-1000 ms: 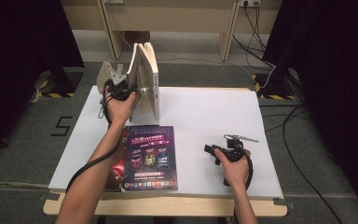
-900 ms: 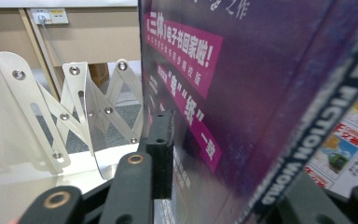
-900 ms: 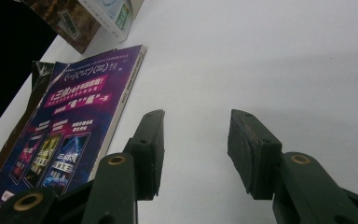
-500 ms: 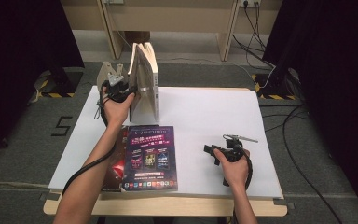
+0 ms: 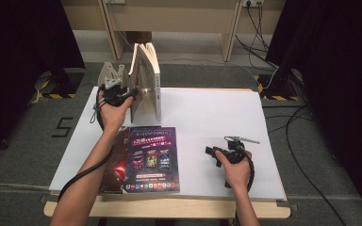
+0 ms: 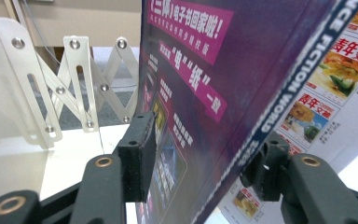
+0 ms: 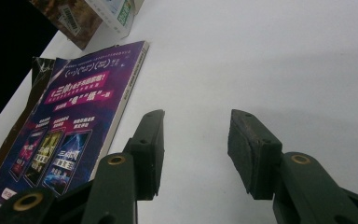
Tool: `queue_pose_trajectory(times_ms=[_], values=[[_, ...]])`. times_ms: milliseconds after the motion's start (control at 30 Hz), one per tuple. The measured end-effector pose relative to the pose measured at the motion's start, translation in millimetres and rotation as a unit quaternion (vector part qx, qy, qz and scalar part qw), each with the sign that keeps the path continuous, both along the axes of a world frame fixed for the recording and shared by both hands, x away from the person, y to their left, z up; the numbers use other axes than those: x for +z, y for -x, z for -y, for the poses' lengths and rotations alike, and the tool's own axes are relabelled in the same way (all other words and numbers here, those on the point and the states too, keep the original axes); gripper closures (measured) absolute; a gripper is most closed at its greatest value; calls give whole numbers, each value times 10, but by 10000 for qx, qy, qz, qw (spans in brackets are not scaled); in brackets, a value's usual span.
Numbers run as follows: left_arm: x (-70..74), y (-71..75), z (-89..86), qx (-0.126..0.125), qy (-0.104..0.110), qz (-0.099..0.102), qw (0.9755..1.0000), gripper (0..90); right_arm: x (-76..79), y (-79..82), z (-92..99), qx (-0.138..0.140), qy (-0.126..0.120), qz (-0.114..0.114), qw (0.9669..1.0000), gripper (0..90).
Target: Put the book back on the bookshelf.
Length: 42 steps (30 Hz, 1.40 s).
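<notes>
Left gripper [image 5: 131,92] clamped on upright magazine [image 6: 242,93], upper left, shelving under way; next, seat it, release. Right gripper [image 7: 196,154] apart on worktop [image 5: 207,113].

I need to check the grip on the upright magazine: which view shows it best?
The left gripper view: the upright magazine stands between the left gripper jaws. The high view shows it small; the right gripper view catches a corner.

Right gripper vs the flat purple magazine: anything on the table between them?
Nothing. In the high view, bare white table separates the right gripper from the purple magazine; the right gripper view shows the same bare stretch.
</notes>
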<state>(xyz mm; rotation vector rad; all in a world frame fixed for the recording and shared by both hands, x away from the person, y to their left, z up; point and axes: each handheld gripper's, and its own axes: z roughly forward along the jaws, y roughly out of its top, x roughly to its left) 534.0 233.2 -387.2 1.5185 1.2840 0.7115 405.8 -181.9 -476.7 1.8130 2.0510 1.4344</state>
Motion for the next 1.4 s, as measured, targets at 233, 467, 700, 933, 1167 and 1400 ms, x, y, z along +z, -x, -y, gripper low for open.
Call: queue_pose_trajectory(times_ms=[233,467,700,933,1167,1400], values=[[-10,66,-48,-55,80,-98,9999,470,-9,-3,-21,38,28,38,10000,563],[-18,175,-134,-85,170,-211,9996,455,-2,4,-63,89,44,15,9999,561],[-112,311,-264,-126,238,-434,9987,439,36,8,-120,141,57,-2,9999,558],[-241,492,-405,-209,326,-661,9971,431,133,3,-198,227,62,76,9997,550],[-398,698,-425,-510,431,-967,9931,429,156,-19,-335,397,73,43,9992,549],[-623,882,-372,-875,434,-1348,9860,452,145,-68,-529,651,188,-92,9977,548]])
